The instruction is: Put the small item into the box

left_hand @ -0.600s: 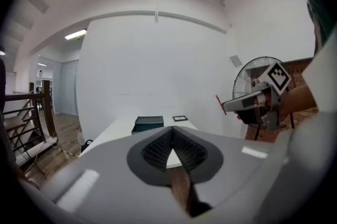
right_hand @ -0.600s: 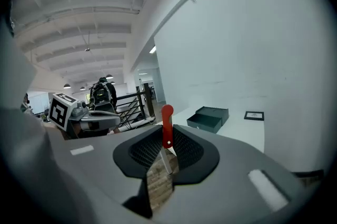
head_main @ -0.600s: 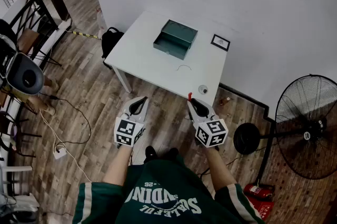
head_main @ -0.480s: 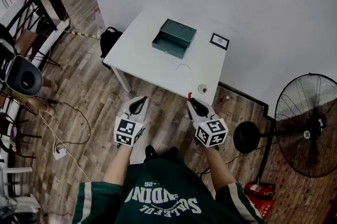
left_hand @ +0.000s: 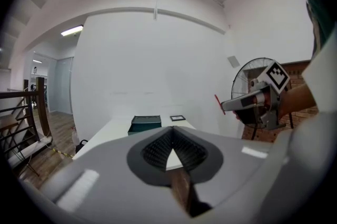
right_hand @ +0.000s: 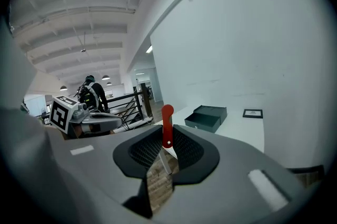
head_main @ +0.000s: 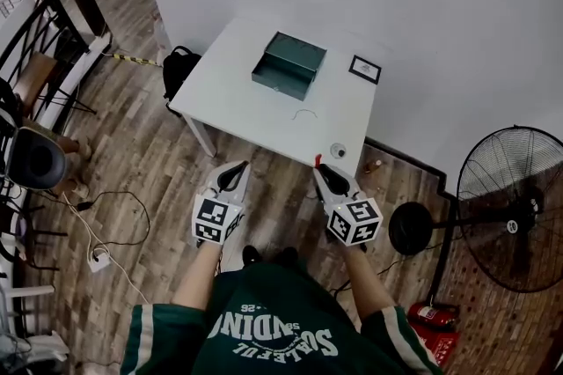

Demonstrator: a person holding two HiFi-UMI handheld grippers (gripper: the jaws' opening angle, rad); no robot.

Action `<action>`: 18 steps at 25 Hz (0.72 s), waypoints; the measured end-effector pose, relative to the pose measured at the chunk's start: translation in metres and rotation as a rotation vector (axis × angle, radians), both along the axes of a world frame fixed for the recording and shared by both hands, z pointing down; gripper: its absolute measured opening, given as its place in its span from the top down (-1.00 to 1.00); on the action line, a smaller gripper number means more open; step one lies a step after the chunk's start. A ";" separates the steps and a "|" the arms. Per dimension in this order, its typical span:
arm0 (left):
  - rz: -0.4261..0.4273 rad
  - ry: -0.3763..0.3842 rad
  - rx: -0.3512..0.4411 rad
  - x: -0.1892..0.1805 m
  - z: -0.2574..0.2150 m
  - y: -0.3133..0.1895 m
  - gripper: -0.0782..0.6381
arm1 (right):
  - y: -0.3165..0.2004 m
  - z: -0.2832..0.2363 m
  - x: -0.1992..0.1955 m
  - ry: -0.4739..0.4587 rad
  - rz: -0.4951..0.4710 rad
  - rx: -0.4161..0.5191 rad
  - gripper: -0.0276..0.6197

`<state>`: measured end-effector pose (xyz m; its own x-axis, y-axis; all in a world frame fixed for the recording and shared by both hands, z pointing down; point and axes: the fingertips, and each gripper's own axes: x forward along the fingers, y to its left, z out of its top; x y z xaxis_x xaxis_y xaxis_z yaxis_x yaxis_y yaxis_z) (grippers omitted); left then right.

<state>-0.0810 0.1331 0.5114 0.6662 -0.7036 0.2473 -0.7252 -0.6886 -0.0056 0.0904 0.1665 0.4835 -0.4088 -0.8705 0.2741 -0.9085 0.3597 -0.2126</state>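
Observation:
An open dark green box (head_main: 288, 65) sits on the white table (head_main: 230, 96), well ahead of both grippers. My right gripper (head_main: 318, 168) is shut on a small red-handled item (head_main: 317, 159), which stands upright between the pads (right_hand: 167, 125). My left gripper (head_main: 232, 168) is shut with nothing in it; its pads meet at the tip (left_hand: 171, 132). Both grippers hang over the wooden floor, short of the table's near edge. The box (right_hand: 206, 116) also shows in the right gripper view and, smaller, as the box (left_hand: 145, 123) in the left gripper view.
On the table lie a small framed card (head_main: 367, 69), a thin curved wire (head_main: 305, 113) and a small round object (head_main: 339, 150) near the front corner. A black bag (head_main: 179, 69) lies left of the table. A standing fan (head_main: 515, 206) is at right, cables (head_main: 106, 232) at left.
The head view has drifted slightly, so the table sits a little further left. Both grippers keep the same pose and the red-handled item stays held.

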 end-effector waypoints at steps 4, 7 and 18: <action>0.006 0.008 0.000 -0.010 0.000 -0.009 0.65 | -0.009 0.000 -0.011 -0.003 0.007 0.000 0.73; 0.012 0.013 0.000 -0.020 0.003 -0.014 0.64 | -0.013 0.001 -0.021 -0.005 0.015 0.003 0.73; 0.056 0.018 -0.009 -0.022 0.009 -0.039 0.65 | -0.031 0.010 -0.027 -0.021 0.060 -0.010 0.73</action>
<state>-0.1029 0.0938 0.5207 0.7090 -0.6626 0.2414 -0.6852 -0.7283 0.0135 0.0631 0.1357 0.4940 -0.3620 -0.8907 0.2750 -0.9236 0.3028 -0.2350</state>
